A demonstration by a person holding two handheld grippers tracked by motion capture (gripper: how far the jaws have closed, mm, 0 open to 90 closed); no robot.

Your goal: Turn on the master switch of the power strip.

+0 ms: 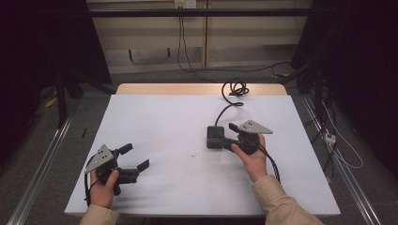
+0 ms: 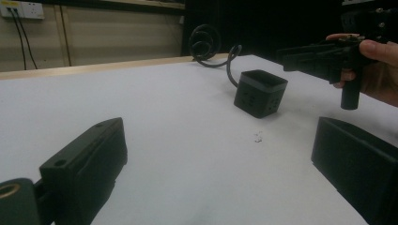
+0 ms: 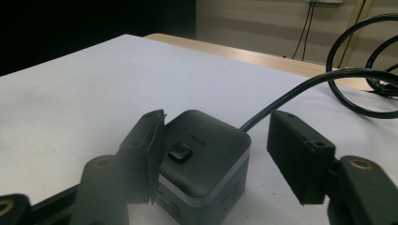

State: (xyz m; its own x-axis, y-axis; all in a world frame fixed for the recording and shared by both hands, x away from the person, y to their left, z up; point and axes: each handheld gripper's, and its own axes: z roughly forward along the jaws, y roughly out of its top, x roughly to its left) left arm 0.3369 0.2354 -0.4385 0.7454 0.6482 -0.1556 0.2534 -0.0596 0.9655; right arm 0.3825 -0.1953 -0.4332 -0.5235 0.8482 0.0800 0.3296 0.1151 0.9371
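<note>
The black power cube [image 1: 215,137] sits right of centre on the white worktop [image 1: 155,122], its cable [image 1: 228,104] running off its far side to a loose coil [image 1: 236,88] at the back edge. The cube is squat, with no real long axis; what matters is that the cable leaves from the side away from the person, so the two flanks are free for pinching.

The right tool [image 1: 231,136] is directly at the cube, coming in level from the cube's right in the high view. Its jaws stand part open on either flank: in the right gripper view the cube [image 3: 204,154] lies between them, the left pad close against one side and a gap at the other, so I judge it bracketed, not yet clamped. That view also shows a small button [image 3: 180,152] on the top face, which the high view is too coarse to show.

The left tool [image 1: 136,159] rests well apart near the front left, jaws wide open and empty. The left gripper view shows the cube's [image 2: 260,93] slotted side face and a tiny white speck [image 2: 257,136] on the worktop.
</note>
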